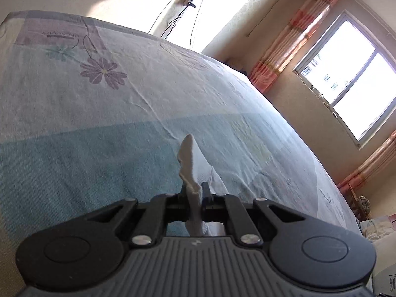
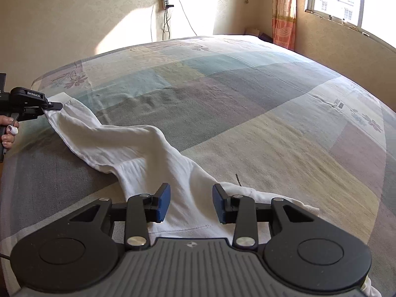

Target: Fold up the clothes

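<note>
Left wrist view: left gripper (image 1: 194,193) fingers clamped on white garment (image 1: 190,168); right gripper (image 2: 191,203) fingers apart above it.

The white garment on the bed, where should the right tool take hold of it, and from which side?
Probably the ribbed hem corner of the white garment, lying flat on the bed just right of the right tool. Come from the right, so one finger slides under the free edge. The left tool is pinching the far cuff, so this makes an opposite hold.
</note>
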Demonstrator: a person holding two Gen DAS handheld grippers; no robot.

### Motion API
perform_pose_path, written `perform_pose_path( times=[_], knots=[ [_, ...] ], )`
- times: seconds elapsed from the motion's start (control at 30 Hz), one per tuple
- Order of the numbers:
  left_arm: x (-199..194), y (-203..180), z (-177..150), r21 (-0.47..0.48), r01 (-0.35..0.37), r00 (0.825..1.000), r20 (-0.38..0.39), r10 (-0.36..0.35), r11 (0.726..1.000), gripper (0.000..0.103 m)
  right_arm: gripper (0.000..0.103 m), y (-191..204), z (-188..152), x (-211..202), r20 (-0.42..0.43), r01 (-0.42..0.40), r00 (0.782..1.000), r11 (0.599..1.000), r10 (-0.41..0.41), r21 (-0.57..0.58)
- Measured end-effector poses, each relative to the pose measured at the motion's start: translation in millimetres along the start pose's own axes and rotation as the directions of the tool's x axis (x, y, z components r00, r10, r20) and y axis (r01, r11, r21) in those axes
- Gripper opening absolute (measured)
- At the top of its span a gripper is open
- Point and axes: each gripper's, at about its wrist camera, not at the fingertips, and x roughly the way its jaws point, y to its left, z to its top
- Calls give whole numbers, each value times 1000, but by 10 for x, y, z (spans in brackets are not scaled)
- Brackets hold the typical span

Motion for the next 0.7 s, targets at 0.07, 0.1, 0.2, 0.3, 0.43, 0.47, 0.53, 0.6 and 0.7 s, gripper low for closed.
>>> perform_pose_path(
  times=[0.07,0.1,0.2,0.3,0.43,0.47,0.53,0.6,0.7],
  knots=[
    [35,-55,137,24,-29,999,23,28,999,7,44,-64,-1,-36,3,13,1000,1000,-13,13],
    [66,-60,192,30,-70,997,31,69,997,10,44,-99,-4,-44,4,18,1000,1000,-18,22],
    [92,23,309,34,-215,976,27,214,976,10,44,-193,1,-27,-4,25,1000,999,-25,42],
    [14,-53,244,77,-213,977,18,213,974,11,44,-256,37,15,-13,37,999,999,-36,16],
    [18,-452,-28,215,-103,989,-81,123,971,26,44,-383,151,175,-37,53,998,997,-55,-52],
    [47,-590,-138,252,-55,990,-115,86,966,29,43,-430,200,265,-49,56,997,996,-60,-71],
    [106,-866,-359,321,45,982,-186,16,946,29,38,-505,297,446,-74,50,996,993,-59,-110],
    [171,-1110,-599,376,136,967,-252,-40,917,29,31,-503,360,621,-93,22,995,984,-39,-175],
    [285,-1374,-925,429,235,937,-338,-86,872,30,31,-459,397,855,-130,-33,992,966,-1,-255]
  ],
)
